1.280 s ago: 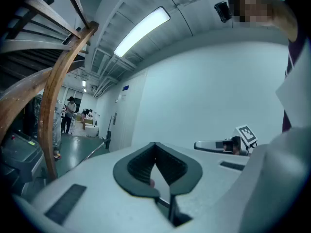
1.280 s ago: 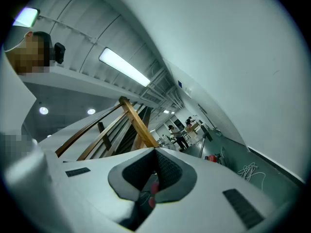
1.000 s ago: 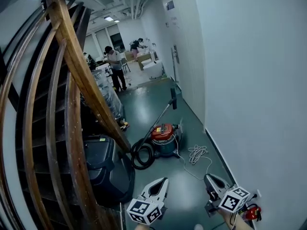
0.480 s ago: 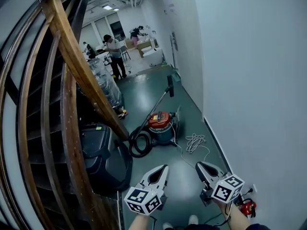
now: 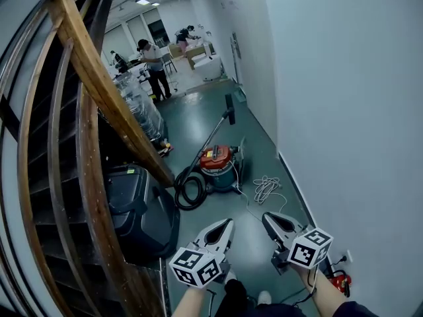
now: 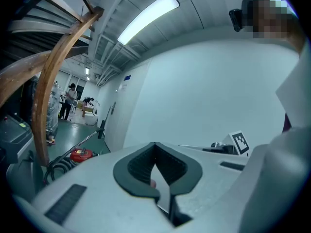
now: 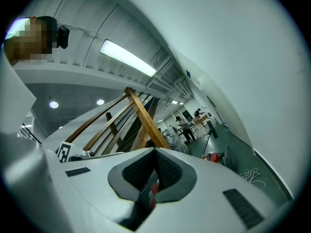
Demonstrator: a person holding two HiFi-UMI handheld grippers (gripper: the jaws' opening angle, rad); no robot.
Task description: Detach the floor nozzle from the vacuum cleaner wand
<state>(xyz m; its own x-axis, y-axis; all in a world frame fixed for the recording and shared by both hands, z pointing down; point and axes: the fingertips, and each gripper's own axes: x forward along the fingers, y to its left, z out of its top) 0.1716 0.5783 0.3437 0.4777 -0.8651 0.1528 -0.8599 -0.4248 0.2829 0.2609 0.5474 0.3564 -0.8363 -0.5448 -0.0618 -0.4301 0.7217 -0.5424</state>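
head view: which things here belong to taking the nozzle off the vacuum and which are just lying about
Part of the job:
floor nozzle
wand
vacuum cleaner
hose
left tongs and right tongs, both shut and empty

Just lying about:
white cable
black case
stair rail
red item by the wall

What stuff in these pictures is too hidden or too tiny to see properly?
- Head view: where the wand meets its black end piece is too small and far off to make out.
- Left gripper view: the vacuum cleaner is partly hidden behind the left claw body.
- Head view: the red thing by the wall is partly behind the right claw and arm, so it can't be identified.
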